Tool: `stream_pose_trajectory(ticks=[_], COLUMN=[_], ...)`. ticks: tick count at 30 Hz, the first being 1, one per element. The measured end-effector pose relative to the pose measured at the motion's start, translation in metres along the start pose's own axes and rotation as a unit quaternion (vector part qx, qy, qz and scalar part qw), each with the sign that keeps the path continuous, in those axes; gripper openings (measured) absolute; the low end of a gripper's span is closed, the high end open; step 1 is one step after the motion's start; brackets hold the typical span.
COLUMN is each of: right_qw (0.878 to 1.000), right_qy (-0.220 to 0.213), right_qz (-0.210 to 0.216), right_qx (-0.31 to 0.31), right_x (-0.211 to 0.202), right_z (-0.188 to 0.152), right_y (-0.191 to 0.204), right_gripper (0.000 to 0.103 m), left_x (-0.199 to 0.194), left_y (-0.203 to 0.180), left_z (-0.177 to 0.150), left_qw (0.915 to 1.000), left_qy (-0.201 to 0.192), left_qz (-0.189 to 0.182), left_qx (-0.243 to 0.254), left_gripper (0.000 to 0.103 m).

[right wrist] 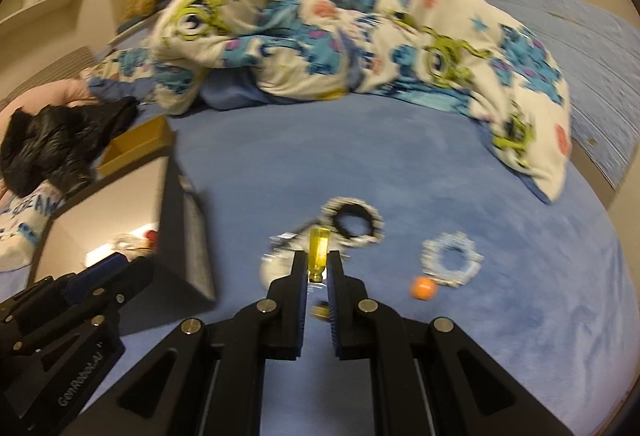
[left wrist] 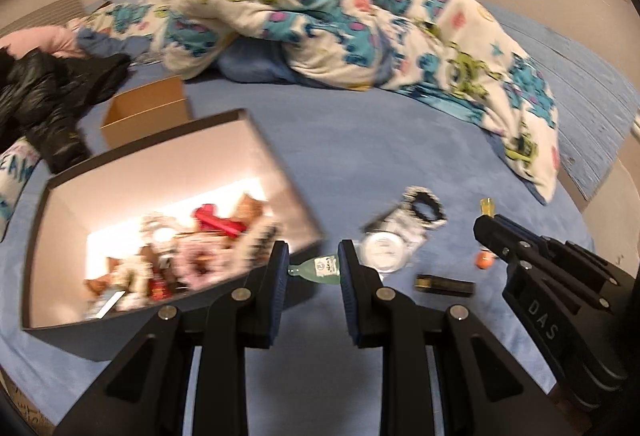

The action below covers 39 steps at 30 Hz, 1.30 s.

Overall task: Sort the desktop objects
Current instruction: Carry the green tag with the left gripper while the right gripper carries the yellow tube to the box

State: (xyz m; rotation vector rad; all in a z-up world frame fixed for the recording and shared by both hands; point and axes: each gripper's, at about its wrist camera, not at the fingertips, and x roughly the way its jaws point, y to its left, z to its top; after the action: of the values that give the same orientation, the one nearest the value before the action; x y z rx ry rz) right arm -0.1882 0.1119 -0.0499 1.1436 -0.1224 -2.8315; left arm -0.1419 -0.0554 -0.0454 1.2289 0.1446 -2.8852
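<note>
My left gripper point(left wrist: 314, 268) is shut on a small pale green bottle point(left wrist: 320, 268) with a white label, held crosswise above the blue bed beside the open black box point(left wrist: 256, 140). The box holds several small items. My right gripper point(right wrist: 318, 268) is shut on a small yellow bottle point(right wrist: 318, 254); it also shows in the left wrist view point(left wrist: 486, 224) with the bottle's tip point(left wrist: 486, 205). The left gripper shows at the lower left of the right wrist view point(right wrist: 100, 276).
On the blue sheet lie a black-and-white scrunchie point(left wrist: 426, 210), a round white tin point(left wrist: 382, 250), a dark tube point(left wrist: 444, 285), an orange ball point(right wrist: 423, 288) and a pale scrunchie point(right wrist: 452, 260). A patterned blanket point(left wrist: 320, 16), black bag point(left wrist: 48, 92) and cardboard box point(left wrist: 148, 112) lie behind.
</note>
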Motion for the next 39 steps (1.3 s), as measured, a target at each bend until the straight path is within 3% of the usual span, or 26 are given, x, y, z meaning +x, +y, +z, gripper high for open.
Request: stream_pose_trajectory(ticks=[6, 13, 24, 39], right_qw=[0.998, 0.995, 0.988, 0.979], right_qy=[-0.007, -0.007, -0.005, 0.011], right_qz=[0.038, 0.068, 0.105, 0.141], right_qx=[-0.045, -0.078, -0.112, -0.146], right_x=[-0.007, -0.011, -0.009, 0.003], right_z=[0.007, 0.004, 0.007, 0.000], right_y=[0.068, 0.120, 0.162, 0.202], right_gripper=[0.009, 0.009, 0.009, 0.009], left_x=[-0.020, -0.033, -0.041, -0.031], left_y=[0.055, 0.092, 0.135, 0.161], left_z=[-0.001, -0.006, -0.017, -0.024], left_qw=[0.9990, 0.9969, 0.9926, 0.9890], left_qy=[-0.007, -0.013, -0.012, -0.001], left_qz=[0.037, 0.066, 0.097, 0.116], left_qx=[-0.025, -0.041, -0.072, -0.091], left_gripper=[0.026, 0.026, 0.026, 0.026])
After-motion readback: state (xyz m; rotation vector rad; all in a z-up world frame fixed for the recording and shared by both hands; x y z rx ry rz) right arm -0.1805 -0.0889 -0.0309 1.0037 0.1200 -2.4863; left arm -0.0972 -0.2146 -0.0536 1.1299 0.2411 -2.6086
